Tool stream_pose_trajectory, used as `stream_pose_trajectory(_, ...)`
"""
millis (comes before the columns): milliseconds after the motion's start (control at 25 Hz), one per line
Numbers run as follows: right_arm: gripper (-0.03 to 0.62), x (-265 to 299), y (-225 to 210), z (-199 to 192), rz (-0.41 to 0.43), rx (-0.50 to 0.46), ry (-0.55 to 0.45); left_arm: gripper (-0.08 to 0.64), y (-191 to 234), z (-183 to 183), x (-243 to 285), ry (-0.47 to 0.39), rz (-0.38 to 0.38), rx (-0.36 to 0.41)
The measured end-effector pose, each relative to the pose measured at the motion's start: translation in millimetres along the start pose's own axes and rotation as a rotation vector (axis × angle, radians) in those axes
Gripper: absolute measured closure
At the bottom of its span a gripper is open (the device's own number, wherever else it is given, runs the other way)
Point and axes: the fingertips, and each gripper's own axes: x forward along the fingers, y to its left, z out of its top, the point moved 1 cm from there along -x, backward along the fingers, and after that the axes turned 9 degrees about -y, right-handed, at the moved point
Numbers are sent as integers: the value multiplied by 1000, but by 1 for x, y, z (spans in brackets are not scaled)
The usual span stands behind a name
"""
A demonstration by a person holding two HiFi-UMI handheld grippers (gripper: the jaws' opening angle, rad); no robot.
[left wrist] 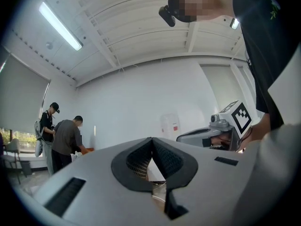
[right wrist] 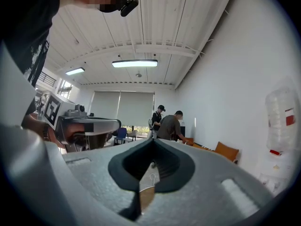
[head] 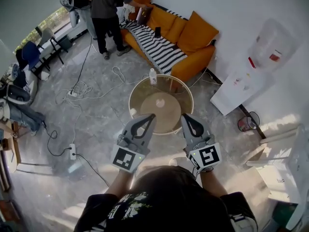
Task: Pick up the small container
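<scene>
Container [head: 153,76]: one, small and pale, upright on the far rim of the round surface [head: 140,93]. It stands straight ahead of the left claw [head: 150,116], well apart from its tips, and ahead and to the left of the right claw [head: 185,116]. Neither claw touches it.

Surface: one, with a clear top over a wooden disc. No other item can be made out on it. Both claw tips reach over its near edge.

Claws: two, side by side, pointing level.
- Left claw: the left gripper view shows its jaws closed tip to tip, with nothing held.
- Right claw: the right gripper view shows its jaws closed tip to tip, with nothing held.

Marker cubes: two, one behind each claw.

Beyond the container:
- One orange sofa [head: 193,35] with one striped blanket [head: 157,45] lying along its seat.
- Two persons [head: 107,8] standing at the sofa's far end, ahead and left of the left claw.

To the right of the right claw: one white dispenser [head: 241,83] against the wall.

To the left of the left claw: cables [head: 82,88] lying loose on the floor.
</scene>
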Motion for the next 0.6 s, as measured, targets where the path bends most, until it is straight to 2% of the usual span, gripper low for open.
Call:
stream_pose_trajectory(160, 597, -4, -23, -7, 32, 7, -1, 546, -13, -9, 18, 3, 30, 0)
stream_pose_trajectory(400, 597, -13, -38, -19, 107, 19, 10, 546, -25, -22, 29, 14, 104, 4)
stream_pose_trajectory(600, 597, -19, -50, -28, 136, 45, 17, 546, -37, -33, 34, 39, 139, 3)
